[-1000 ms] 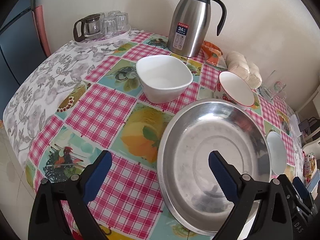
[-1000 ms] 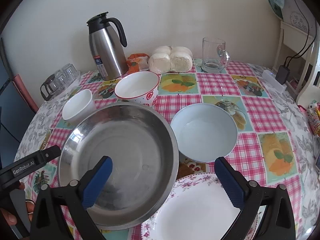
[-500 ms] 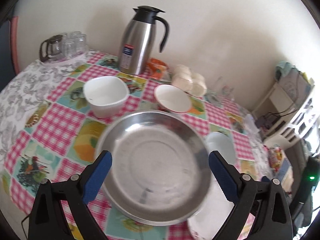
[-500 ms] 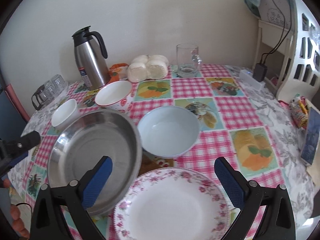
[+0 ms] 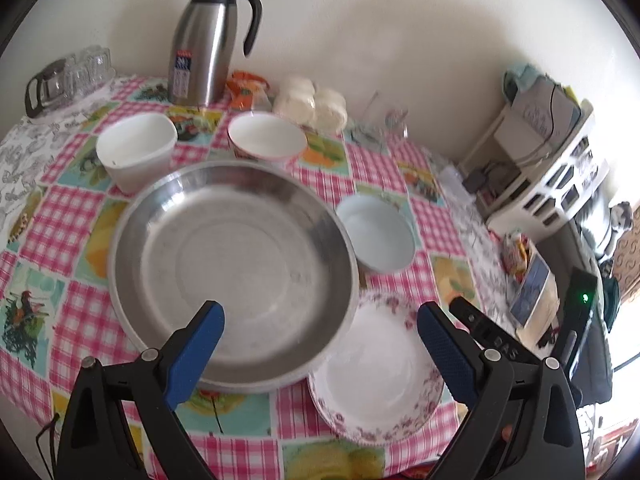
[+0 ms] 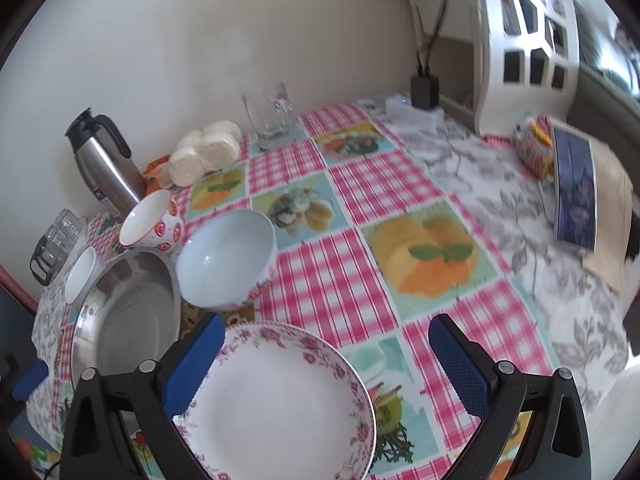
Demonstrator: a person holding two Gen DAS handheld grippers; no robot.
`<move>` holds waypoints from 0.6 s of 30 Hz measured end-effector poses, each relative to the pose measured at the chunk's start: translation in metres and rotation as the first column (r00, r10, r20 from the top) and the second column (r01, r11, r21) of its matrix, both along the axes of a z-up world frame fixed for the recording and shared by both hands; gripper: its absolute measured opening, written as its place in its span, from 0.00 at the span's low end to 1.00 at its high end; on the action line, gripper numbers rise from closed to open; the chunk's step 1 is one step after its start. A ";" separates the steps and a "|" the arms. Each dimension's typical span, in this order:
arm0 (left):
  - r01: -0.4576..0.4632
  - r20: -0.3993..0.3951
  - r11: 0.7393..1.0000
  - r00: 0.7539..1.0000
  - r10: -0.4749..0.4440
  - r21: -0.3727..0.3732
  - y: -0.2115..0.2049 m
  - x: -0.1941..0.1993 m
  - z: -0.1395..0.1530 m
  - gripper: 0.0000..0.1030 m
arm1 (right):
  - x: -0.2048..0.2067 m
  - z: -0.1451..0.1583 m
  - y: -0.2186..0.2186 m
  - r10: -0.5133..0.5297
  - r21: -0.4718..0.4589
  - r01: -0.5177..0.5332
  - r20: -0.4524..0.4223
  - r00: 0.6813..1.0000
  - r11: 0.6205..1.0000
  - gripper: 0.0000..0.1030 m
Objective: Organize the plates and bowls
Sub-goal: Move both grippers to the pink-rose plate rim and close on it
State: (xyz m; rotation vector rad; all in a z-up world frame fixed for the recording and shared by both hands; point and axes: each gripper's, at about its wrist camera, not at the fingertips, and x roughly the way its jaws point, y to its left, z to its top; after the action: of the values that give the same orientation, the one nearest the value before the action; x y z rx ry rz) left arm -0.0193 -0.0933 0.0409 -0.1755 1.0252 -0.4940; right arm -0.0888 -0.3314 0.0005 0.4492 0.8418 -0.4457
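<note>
While both tongs, left (image 5: 318,326) and right (image 6: 324,344), hang wide open and empty, I judge the floral plate (image 6: 280,404), lying on the surface beside the steel pan (image 5: 232,272), the likely next pick. I'd slide one finger under its near rim, though blur hides whether that rim touches the pan.

Tablecloth (image 6: 400,192): pink-white check, fruit panels. Plate (image 6: 280,408): white (pink floral rim). Pan (image 5: 232,272): silver. Bowl (image 6: 228,260): pale blue.
</note>
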 end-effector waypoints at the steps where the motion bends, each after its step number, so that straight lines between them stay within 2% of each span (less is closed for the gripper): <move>1: 0.017 -0.031 1.000 0.999 -0.018 -0.010 -0.003 0.000 -0.005 0.94 | -0.001 -0.006 -0.004 -0.011 0.025 0.011 -0.023 1.000 1.000 1.00; 5: 0.078 -0.188 0.995 0.978 -0.088 -0.058 -0.016 -0.003 -0.033 0.94 | 0.001 -0.033 -0.016 -0.029 0.132 0.044 -0.114 0.993 0.990 0.99; 8: 0.100 -0.253 0.994 0.961 -0.109 -0.048 -0.026 -0.009 -0.050 0.93 | -0.002 -0.045 -0.022 -0.031 0.196 0.056 -0.127 0.991 0.979 0.89; 10: 0.117 -0.269 0.993 0.956 -0.122 -0.034 -0.031 -0.013 -0.056 0.89 | -0.003 -0.050 -0.022 -0.037 0.208 0.067 -0.142 0.989 0.976 0.88; 12: 0.126 -0.276 0.992 0.953 -0.126 -0.017 -0.035 -0.016 -0.060 0.89 | -0.004 -0.053 -0.022 -0.036 0.215 0.069 -0.149 0.988 0.974 0.80; 14: 0.130 -0.282 0.992 0.951 -0.125 -0.003 -0.037 -0.018 -0.063 0.88 | -0.004 -0.055 -0.022 -0.031 0.226 0.065 -0.153 0.988 0.972 0.78; 16: 0.130 -0.287 0.992 0.950 -0.123 0.003 -0.038 -0.019 -0.065 0.77 | -0.004 -0.056 -0.020 -0.022 0.228 0.058 -0.155 0.988 0.972 0.71; 18: 0.133 -0.301 0.991 0.945 -0.127 -0.002 -0.039 -0.019 -0.068 0.76 | -0.003 -0.056 -0.019 -0.014 0.229 0.051 -0.162 0.987 0.972 0.64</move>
State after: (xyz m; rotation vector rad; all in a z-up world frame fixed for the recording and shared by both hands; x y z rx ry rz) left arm -0.0384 -0.1325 -0.0269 -0.1703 1.3455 -0.5895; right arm -0.0920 -0.3507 -0.0559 0.6508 1.0484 -0.4183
